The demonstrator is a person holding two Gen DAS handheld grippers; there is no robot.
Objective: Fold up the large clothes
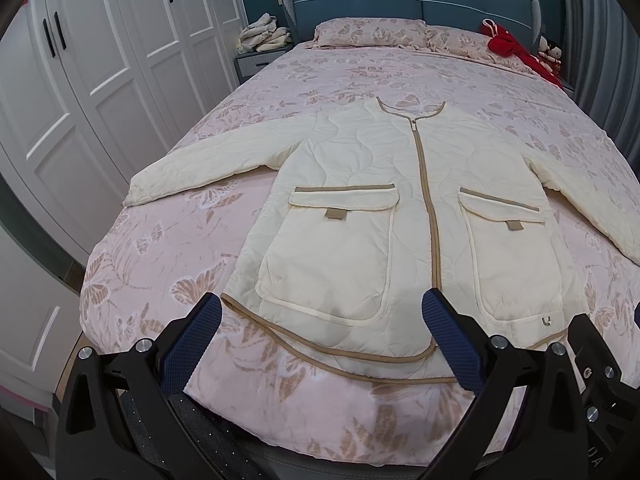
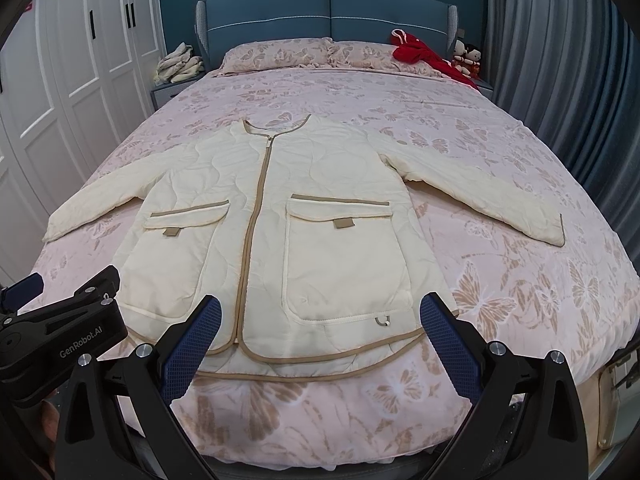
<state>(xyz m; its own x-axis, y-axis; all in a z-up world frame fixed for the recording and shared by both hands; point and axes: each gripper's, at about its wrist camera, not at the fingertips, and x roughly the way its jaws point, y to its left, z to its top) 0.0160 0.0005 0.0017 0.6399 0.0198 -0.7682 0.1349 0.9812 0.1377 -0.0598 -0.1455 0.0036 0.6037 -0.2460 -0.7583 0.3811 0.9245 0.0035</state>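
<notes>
A cream quilted jacket (image 1: 360, 184) with tan trim, a zipped front and two flap pockets lies flat, face up, on the bed, both sleeves spread out to the sides. It also shows in the right wrist view (image 2: 280, 208). My left gripper (image 1: 322, 308) is open and empty, hovering just above the jacket's hem on its left half. My right gripper (image 2: 320, 310) is open and empty above the hem on the right half. The left gripper's body (image 2: 60, 332) shows at the left of the right wrist view.
The bed (image 1: 160, 272) has a pink butterfly quilt and two pillows (image 1: 368, 32) at a blue headboard. A red garment (image 1: 512, 46) lies by the right pillow. White wardrobes (image 1: 80, 80) stand left; a nightstand with folded cloth (image 1: 264, 36); grey curtains (image 2: 560, 80) right.
</notes>
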